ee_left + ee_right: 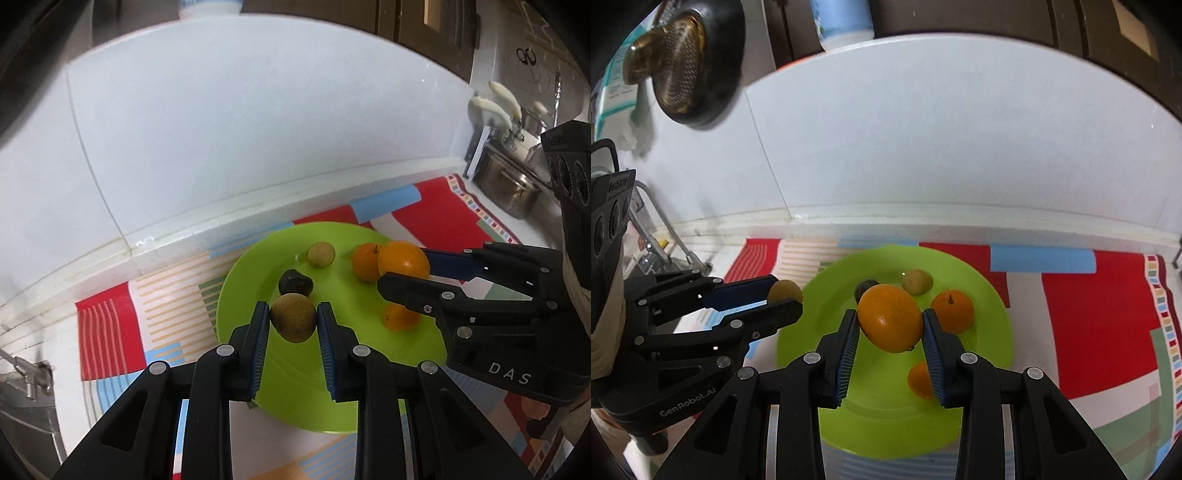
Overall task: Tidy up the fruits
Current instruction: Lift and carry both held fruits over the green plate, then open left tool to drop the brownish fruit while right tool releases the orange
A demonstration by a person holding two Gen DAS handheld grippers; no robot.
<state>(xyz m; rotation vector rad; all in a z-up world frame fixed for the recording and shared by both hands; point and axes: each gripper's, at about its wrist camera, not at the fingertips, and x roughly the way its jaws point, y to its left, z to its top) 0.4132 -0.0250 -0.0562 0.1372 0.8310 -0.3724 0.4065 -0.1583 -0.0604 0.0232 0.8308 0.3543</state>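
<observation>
left wrist view:
left gripper [293, 320]: jaws closed on a speckled green-brown fruit [294, 316], blue pads pressing both its sides.
green-brown fruit: oval, long axis running roughly along the gripper's fingers, held above the near part of the green plate [332, 406].
right gripper [410, 271]: comes in from the right edge, jaws clamped on a large orange [403, 259] over the plate's right half.
on the plate: a small pale green fruit [321, 254] toward the far rim, a dark fruit [295, 282] just in front of it, a stemmed orange [365, 261] just left of the held one, and another orange [397, 318] partly hidden under the right gripper's finger.
surface: a red, blue and white patterned cloth [107, 332] lies under the plate, against a white tiled wall [258, 129].

right wrist view:
right gripper [891, 328]: jaws gripping the large orange [890, 318] by its sides.
large orange: oval, long axis tilted, upper end to the left, lower end to the right, held over the middle of the plate [886, 435].
left gripper [783, 297]: at the left, jaws holding the green-brown fruit [785, 291] over the plate's left rim.
on the plate: pale green fruit [916, 281], dark fruit [866, 287] partly behind the held orange, stemmed orange [953, 310] with its stem pointing up, and the other orange [919, 380] partly behind the right pad.
</observation>
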